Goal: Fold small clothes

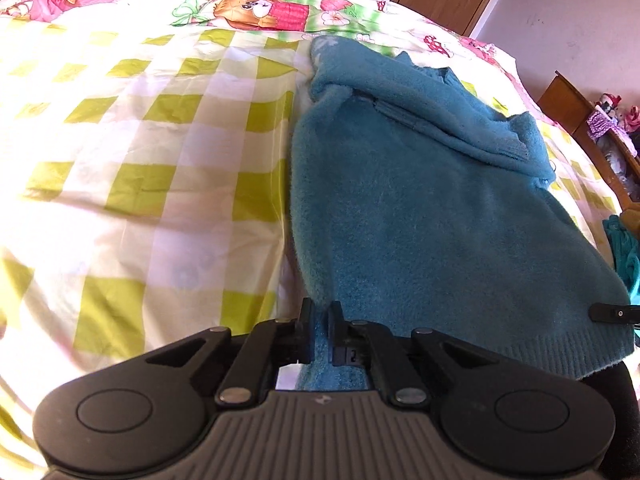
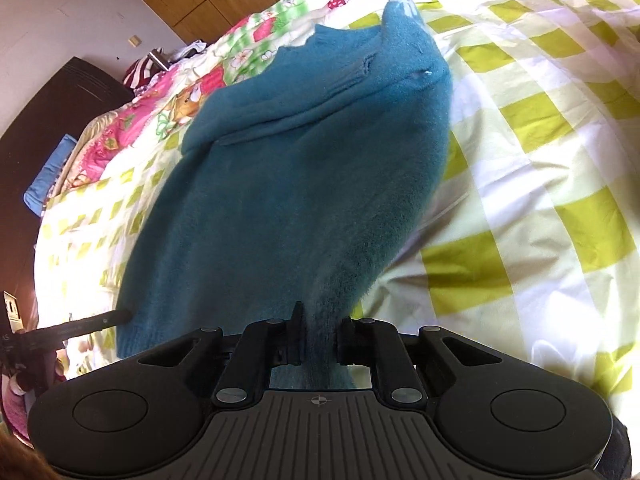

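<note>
Two grippers, left [image 1: 320, 330] and right [image 2: 320, 334], low and level, each clamped on the teal sweater's [image 1: 420, 216] hem corners.

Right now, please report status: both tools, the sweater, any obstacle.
Left tool shut on teal sweater, hem corner. Right tool shut on the opposite hem corner. Sleeve folded across the top. Checked bedsheet beneath; nothing blocking.
</note>
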Demonstrator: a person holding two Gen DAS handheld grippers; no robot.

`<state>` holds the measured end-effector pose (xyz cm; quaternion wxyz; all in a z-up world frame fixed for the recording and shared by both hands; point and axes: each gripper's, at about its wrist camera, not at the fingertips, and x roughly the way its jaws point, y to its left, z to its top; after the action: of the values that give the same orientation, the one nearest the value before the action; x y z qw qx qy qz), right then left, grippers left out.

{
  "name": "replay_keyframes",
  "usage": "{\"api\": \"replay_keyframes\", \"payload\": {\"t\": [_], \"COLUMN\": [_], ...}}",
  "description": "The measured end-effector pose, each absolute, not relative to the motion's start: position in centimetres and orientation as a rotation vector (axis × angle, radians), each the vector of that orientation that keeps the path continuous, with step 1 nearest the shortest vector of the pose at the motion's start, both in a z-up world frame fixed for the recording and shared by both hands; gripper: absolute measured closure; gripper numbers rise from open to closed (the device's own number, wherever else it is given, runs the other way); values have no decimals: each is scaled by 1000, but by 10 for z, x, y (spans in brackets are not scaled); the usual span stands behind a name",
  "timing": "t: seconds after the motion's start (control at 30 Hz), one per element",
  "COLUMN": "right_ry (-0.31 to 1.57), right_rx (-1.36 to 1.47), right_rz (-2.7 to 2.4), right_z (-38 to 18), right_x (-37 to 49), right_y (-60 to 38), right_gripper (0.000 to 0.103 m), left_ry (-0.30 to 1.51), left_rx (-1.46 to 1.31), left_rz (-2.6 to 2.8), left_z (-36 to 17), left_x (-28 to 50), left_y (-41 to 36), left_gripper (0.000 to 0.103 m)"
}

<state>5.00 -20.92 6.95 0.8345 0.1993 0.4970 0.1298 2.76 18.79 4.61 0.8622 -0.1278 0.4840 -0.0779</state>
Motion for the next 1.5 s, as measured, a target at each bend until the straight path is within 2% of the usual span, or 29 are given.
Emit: {"api": "replay_keyframes", "payload": {"t": [0.2, 0.33, 0.5, 0.67, 0.83, 0.97, 1.07, 1.23, 1.3, 1.33, 1.4, 1.47, 1.5], "right_ry": [1112, 1057, 882, 736, 659, 728, 751, 703, 711, 713, 696, 617, 573], "right_rx": [518, 646, 777, 832, 893, 907, 917, 832, 839, 872, 903, 798, 735], "right_rz": [276, 315, 391, 369, 249, 60, 1, 57, 91, 114, 141, 147, 124], "right_z": [79, 90, 118, 133, 110, 59, 27, 37, 41, 44, 54, 78, 89], "right_x": [9, 8, 46, 117, 210, 268, 276, 271, 270, 269, 264, 256, 252], "right_y": [-227, -234, -239, -243, -251, -259, -261, -257, -258, -260, -263, -262, -261], "right_gripper": [90, 90, 90, 90, 90, 89, 89, 85, 77, 68, 61, 48, 45], "left_ry": [1042, 976, 814, 675, 632, 701, 755, 751, 754, 752, 738, 719, 707], "left_rx": [-411, -525, -574, -566, -590, -570, -549, -530, -534, -515, -466, -454, -454], "left_rz": [-188, -229, -324, -350, -256, -125, -93, -122, -133, -133, -118, -118, -108], "left_z": [57, 73, 109, 130, 109, 59, 29, 32, 38, 41, 47, 51, 53], "left_x": [-20, -22, 26, 114, 220, 288, 305, 302, 300, 297, 288, 279, 274], "left_y": [183, 184, 177, 175, 181, 184, 180, 182, 182, 180, 175, 174, 176], "left_gripper": [84, 84, 84, 84, 84, 82, 80, 77, 76, 75, 75, 73, 72]}}
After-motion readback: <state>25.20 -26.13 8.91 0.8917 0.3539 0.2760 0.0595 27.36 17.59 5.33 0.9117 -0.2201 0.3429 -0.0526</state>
